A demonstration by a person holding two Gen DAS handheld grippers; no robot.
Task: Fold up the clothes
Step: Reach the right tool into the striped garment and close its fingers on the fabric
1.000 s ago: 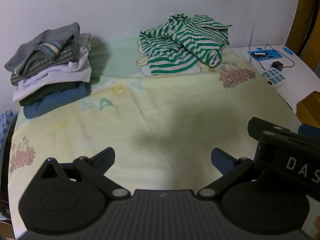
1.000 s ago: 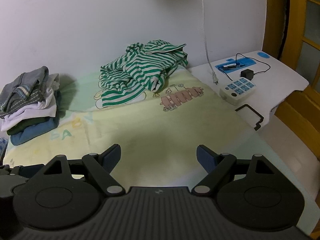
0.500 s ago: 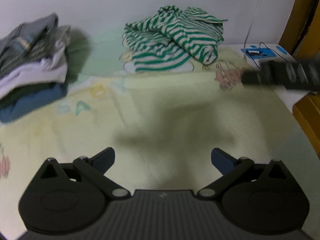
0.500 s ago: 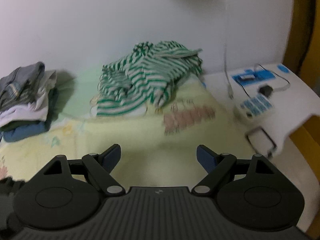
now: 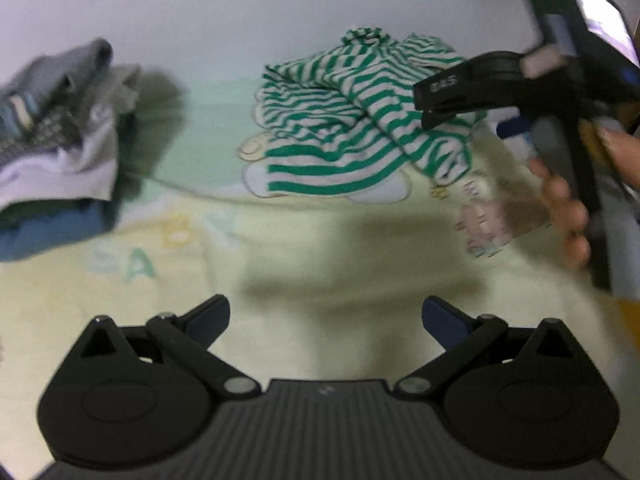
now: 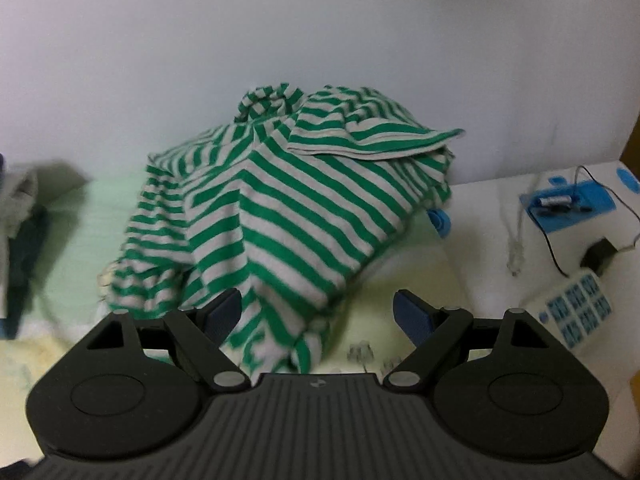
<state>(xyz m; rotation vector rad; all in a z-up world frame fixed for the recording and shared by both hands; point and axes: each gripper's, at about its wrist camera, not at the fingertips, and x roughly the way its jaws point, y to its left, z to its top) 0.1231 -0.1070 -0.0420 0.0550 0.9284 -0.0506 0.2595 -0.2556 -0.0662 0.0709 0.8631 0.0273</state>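
A crumpled green-and-white striped garment (image 5: 352,128) lies at the back of the yellow baby-print blanket (image 5: 320,248), against the white wall. In the right wrist view the garment (image 6: 288,216) fills the middle, just ahead of my right gripper (image 6: 320,312), which is open and empty with the garment's lower edge between its fingers. My left gripper (image 5: 324,316) is open and empty over bare blanket, well short of the garment. The right gripper's body (image 5: 520,84) shows in the left wrist view, at the garment's right side.
A stack of folded clothes (image 5: 52,136) sits at the back left of the blanket. To the right, a white table (image 6: 500,240) holds a blue tray (image 6: 568,208), a charger with cable (image 6: 596,260) and a white keypad device (image 6: 576,312).
My right gripper has moved forward to the striped garment, which now fills its view. My left gripper has moved a little forward. Both stay open.
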